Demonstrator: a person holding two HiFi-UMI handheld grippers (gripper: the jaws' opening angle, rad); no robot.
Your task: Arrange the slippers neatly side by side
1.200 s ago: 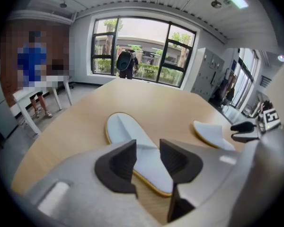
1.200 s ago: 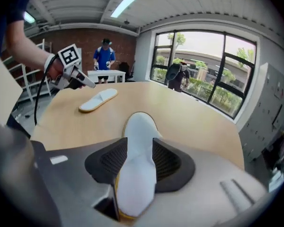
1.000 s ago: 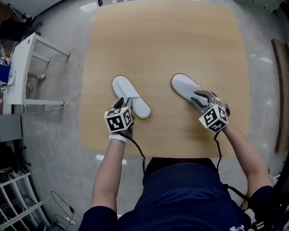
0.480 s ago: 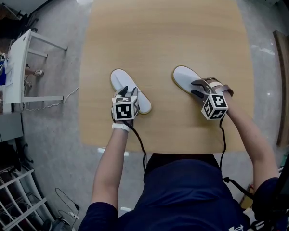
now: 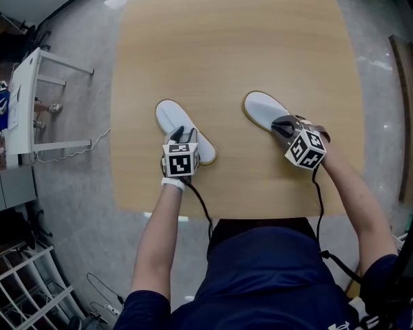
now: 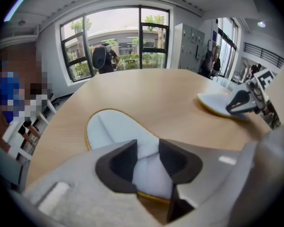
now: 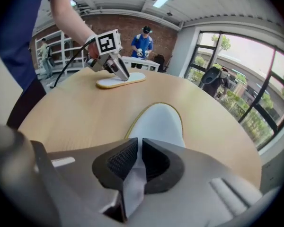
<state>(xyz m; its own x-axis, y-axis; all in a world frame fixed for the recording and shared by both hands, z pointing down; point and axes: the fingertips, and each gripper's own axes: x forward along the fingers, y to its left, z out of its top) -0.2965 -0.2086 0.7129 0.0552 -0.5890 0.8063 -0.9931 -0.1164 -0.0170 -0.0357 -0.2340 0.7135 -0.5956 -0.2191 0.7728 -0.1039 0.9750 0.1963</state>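
Note:
Two white slippers lie apart on the wooden table (image 5: 234,47). The left slipper (image 5: 173,119) (image 6: 114,129) lies under my left gripper (image 5: 184,137) (image 6: 146,155). Its jaws have just been closing a little but still stand wide, astride the slipper's upper without pinching it. The right slipper (image 5: 263,108) (image 7: 158,122) is held at its rear: my right gripper (image 5: 283,125) (image 7: 139,155) has just closed its jaws, and the pads pinch a fold of white fabric. Each gripper view also shows the other slipper (image 7: 120,81) (image 6: 217,105) with the other gripper (image 7: 117,70) (image 6: 239,103) on it.
A small white table (image 5: 27,95) stands on the floor at the left, with a wire rack (image 5: 20,280) below it. Long boards (image 5: 407,129) lean at the right. People (image 7: 143,44) stand far off by the shelves.
Both grippers have come down and forward onto the slippers' rear parts. The right jaws went from wide to pinched on the fabric. The slippers have not shifted.

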